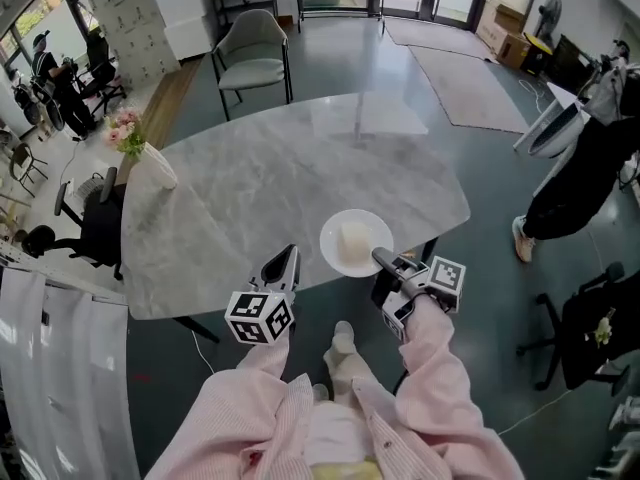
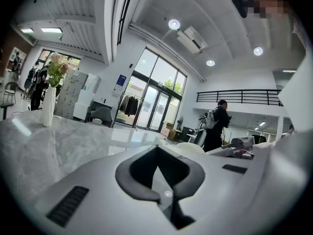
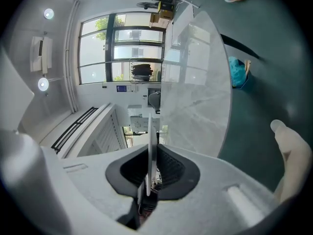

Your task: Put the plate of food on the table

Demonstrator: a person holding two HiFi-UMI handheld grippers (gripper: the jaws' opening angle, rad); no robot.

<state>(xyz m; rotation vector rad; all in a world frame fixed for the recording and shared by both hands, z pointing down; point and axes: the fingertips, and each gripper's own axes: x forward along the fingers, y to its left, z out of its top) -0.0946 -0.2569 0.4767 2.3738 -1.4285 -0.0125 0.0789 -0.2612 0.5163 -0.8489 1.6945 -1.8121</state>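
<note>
The right gripper (image 1: 383,259) is clenched on the near-right rim of the white plate (image 1: 330,243); in the right gripper view the rim shows as a thin white edge (image 3: 149,146) pinched between the dark pads (image 3: 168,168); a pale block of food (image 1: 355,236) lies in the middle of the plate; the plate sits over the near edge of the grey marble table (image 1: 280,178), with its near rim just at that edge, and whether it rests on the marble or is held just above it I cannot tell; the left gripper (image 1: 287,260) is just beside the plate on its left, apart from it, at the same table edge; its own view shows the jaws brought together with nothing between them; both grippers point roughly level across the table; a white vase (image 1: 150,163) with pink flowers (image 1: 123,128) stands at the table's far left, well apart from the plate; a grey chair (image 1: 252,53) stands beyond the table; a person in dark clothes (image 1: 580,178) stands to the right of the table.
</note>
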